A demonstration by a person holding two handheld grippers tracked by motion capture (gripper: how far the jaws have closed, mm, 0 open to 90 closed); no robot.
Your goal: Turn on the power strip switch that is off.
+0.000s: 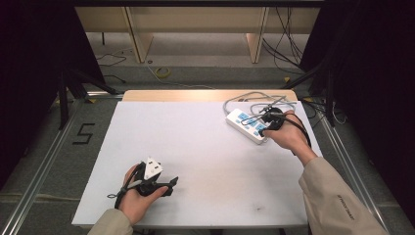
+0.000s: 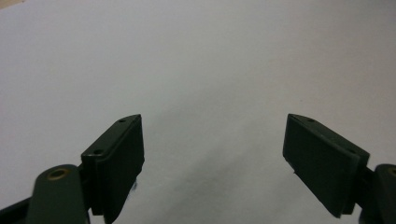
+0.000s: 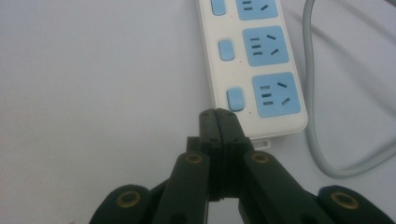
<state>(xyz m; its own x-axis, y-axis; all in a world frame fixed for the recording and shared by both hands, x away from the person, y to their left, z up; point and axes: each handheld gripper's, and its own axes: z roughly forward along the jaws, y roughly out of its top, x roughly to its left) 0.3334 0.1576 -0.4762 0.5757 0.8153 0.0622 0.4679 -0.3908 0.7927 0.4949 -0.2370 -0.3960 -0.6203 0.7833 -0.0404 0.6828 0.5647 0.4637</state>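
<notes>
while the right gripper sits with its jaws pressed tight together, nothing between them, its tip is right at the near end of the power strip, just below the nearest rocker switch. looks like the step in hand is pressing that switch w/ the closed tip, or lining up to; can't tell if the tip touches the strip's casing yet. next move prob. calls for a small nudge forward and down onto the switch, kept square so the tip doesn't slip off onto the blue socket beside it.

power strip lies near the far right corner of the white table, angled, w/ its grey cord looping toward the far edge and a second loop running past the strip's side in the right gripper view. the right hand comes at it from the right edge, gripper on the strip's near end.

left gripper is well apart from all that, near the front left corner, jaws spread wide and empty over bare table. in the high view it rests low in the left hand, idle as far as i can judge.
</notes>
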